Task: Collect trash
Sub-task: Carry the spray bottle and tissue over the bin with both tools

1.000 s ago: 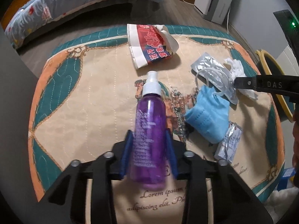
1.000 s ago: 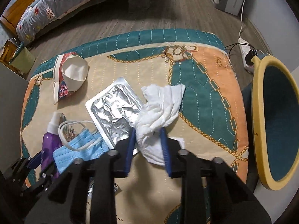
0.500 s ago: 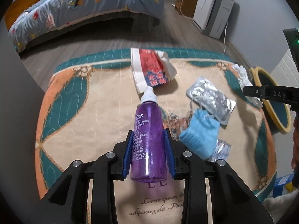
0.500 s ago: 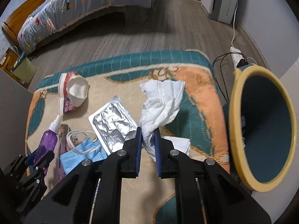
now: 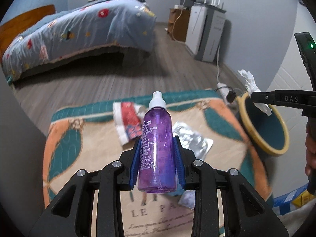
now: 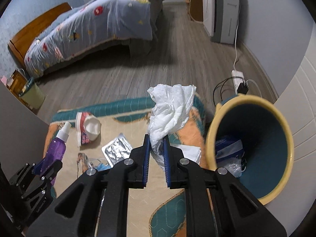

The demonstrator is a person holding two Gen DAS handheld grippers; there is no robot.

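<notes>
My left gripper [image 5: 157,158] is shut on a purple spray bottle [image 5: 157,138] with a white cap, held up above the patterned mat [image 5: 83,169]; both also show in the right wrist view [image 6: 56,148]. My right gripper [image 6: 156,154] is shut on a crumpled white tissue [image 6: 170,110], lifted beside the yellow-rimmed trash bin [image 6: 276,187]. In the left wrist view the tissue [image 5: 249,81] hangs over the bin's rim [image 5: 254,132]. The bin holds some blue and clear trash [image 6: 230,152].
On the mat lie a red-and-white paper cup [image 6: 87,128], a silver foil packet [image 6: 116,152], a blue face mask [image 6: 98,166] and a white paper [image 6: 189,151]. A bed [image 6: 94,27], a power strip [image 6: 239,79] and a white cabinet [image 6: 221,9] stand beyond.
Both grippers have risen and tilted up. The bottle is lifted higher off the mat. The tissue has moved up and right toward the bin's opening.
</notes>
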